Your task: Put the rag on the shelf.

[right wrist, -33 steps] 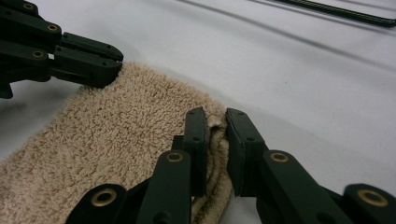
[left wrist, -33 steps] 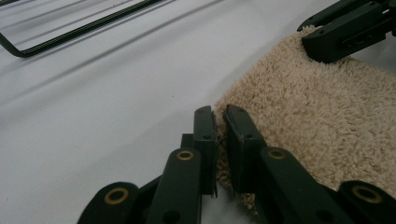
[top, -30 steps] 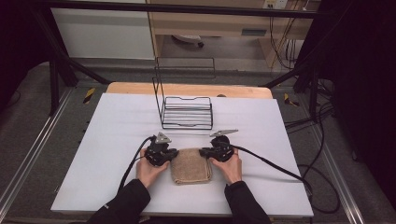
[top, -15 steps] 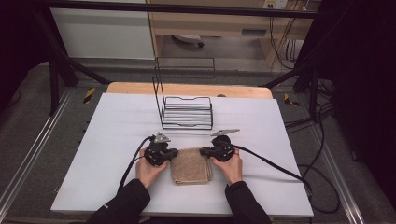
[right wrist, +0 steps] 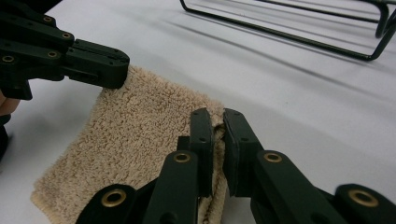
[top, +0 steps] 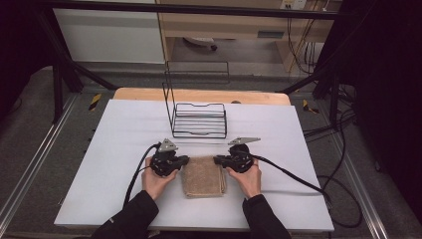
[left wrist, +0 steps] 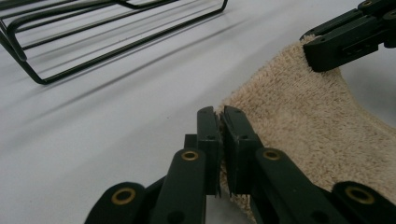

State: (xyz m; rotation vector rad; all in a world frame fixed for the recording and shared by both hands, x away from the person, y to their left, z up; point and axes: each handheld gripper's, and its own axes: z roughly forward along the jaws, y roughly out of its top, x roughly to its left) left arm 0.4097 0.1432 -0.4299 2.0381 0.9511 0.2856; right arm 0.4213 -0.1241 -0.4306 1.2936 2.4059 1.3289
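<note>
A folded tan towel [top: 203, 175] lies flat on the white table [top: 119, 134], between the two hands. My left gripper [top: 185, 160] is shut on the towel's far left corner, and the left gripper view shows its jaws pinching the towel [left wrist: 303, 121] edge at the left gripper's [left wrist: 222, 116] tips. At the far right corner my right gripper [top: 217, 160] is shut on the cloth too; in the right gripper view the towel [right wrist: 135, 140] edge is squeezed between the tips of the right gripper [right wrist: 215, 120]. Both corners rest on the table.
A black wire rack [top: 198, 118] with a tall back frame stands just beyond the towel, near the table's middle. Cables [top: 293, 174] trail from each gripper toward the table's front and right. A wooden strip [top: 199, 94] runs along the far edge.
</note>
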